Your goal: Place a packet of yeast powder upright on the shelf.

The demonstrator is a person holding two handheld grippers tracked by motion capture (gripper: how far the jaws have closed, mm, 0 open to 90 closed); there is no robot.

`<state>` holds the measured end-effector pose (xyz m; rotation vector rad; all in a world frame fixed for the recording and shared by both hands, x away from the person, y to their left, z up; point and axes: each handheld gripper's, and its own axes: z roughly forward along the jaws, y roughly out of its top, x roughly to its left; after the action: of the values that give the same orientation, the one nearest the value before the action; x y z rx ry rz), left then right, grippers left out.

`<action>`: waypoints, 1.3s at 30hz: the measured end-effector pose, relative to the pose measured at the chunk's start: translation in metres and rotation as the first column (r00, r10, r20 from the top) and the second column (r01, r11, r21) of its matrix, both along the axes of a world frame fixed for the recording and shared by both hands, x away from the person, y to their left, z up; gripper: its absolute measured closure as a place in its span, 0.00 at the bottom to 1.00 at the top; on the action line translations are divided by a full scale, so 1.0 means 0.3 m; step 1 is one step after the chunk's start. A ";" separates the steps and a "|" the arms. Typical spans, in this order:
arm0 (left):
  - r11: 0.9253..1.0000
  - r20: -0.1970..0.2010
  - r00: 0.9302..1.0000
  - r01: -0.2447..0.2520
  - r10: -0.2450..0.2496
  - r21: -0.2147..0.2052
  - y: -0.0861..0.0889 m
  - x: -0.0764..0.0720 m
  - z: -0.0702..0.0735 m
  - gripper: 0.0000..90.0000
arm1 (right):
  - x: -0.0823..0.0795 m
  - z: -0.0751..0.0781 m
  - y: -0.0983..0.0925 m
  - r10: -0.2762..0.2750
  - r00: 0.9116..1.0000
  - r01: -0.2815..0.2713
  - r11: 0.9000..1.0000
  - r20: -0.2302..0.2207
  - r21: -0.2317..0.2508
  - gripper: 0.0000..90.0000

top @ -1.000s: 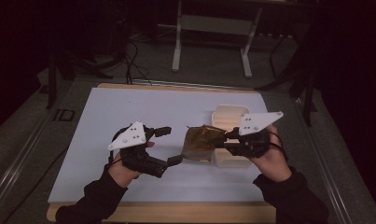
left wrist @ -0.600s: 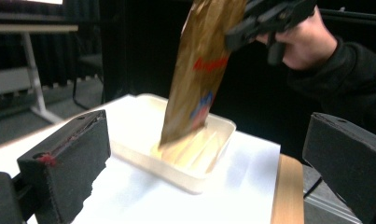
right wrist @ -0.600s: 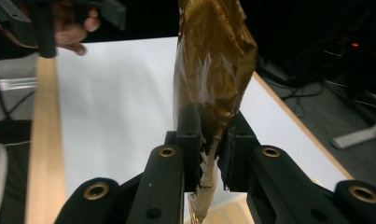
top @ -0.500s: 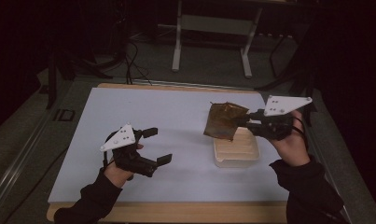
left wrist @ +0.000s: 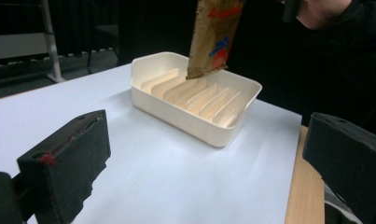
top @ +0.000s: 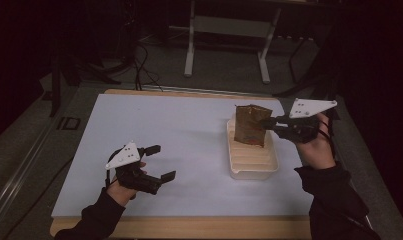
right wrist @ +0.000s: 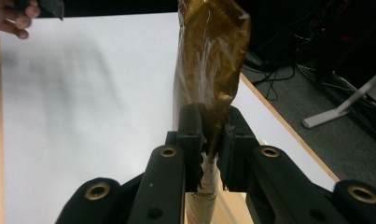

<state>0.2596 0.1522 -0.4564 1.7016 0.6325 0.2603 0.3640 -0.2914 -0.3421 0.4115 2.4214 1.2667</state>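
Note:
A brown foil pouch with red and blue print hangs upright over the far end of a cream ribbed tray. My right gripper is shut on the pouch's edge from the right. The right gripper view has the jaws pinching the pouch. My left gripper rests low near the table's front left; its jaws have just been opening and stand open with nothing between them. The left gripper view looks between its jaws toward the tray and the pouch hanging above it.
A white sheet covers the table top, with a wooden edge along the front. Table legs and cables lie on the dark floor beyond the far edge.
My right gripper carried the pouch to the right and turned it upright over the tray. My left gripper drew back from the pouch toward the near left and sank lower.

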 end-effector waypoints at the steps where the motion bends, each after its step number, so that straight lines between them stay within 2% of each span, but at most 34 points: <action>1: 1.000 -0.003 1.000 -0.003 0.003 0.005 0.001 0.001 -0.004 0.02 | 0.009 -0.008 -0.001 -0.004 1.000 0.004 1.000 -0.008 -0.004 0.90; 3: 1.000 -0.009 1.000 -0.003 0.003 -0.007 0.003 0.002 -0.010 0.02 | 0.020 -0.018 -0.002 -0.008 1.000 0.008 1.000 -0.015 -0.012 0.90; 11: 1.000 -0.025 1.000 -0.007 0.007 -0.009 0.006 0.009 -0.027 0.02 | 0.064 -0.073 0.011 -0.009 0.998 0.006 0.999 -0.060 -0.036 0.90; 17: 1.000 -0.035 0.999 -0.010 0.009 -0.023 0.010 0.013 -0.036 0.02 | 0.090 -0.112 0.035 0.003 0.999 -0.007 0.997 -0.044 -0.077 0.90; 22: 1.000 -0.038 0.999 -0.018 0.017 -0.023 0.014 0.014 -0.043 0.02 | 0.103 -0.135 0.048 0.015 0.999 -0.018 0.998 -0.039 -0.062 0.90; 28: 0.999 -0.042 0.999 -0.028 0.026 -0.034 0.018 0.014 -0.051 0.02 | 0.111 -0.172 0.051 0.014 0.998 -0.016 0.999 -0.053 -0.046 0.90; 35: 0.999 -0.044 0.999 -0.026 0.025 -0.028 0.017 0.014 -0.056 0.02 | 0.109 -0.223 0.020 -0.001 0.996 0.002 1.000 -0.085 0.013 0.90; 39: 0.999 -0.046 0.999 -0.025 0.024 -0.025 0.015 0.013 -0.058 0.02 | 0.107 -0.254 -0.003 -0.012 0.995 0.015 1.000 -0.096 0.027 0.90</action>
<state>0.2636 0.1566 -0.4738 1.6805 0.6875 0.2304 0.3960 -0.2921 -0.4181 0.5065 2.4781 1.3036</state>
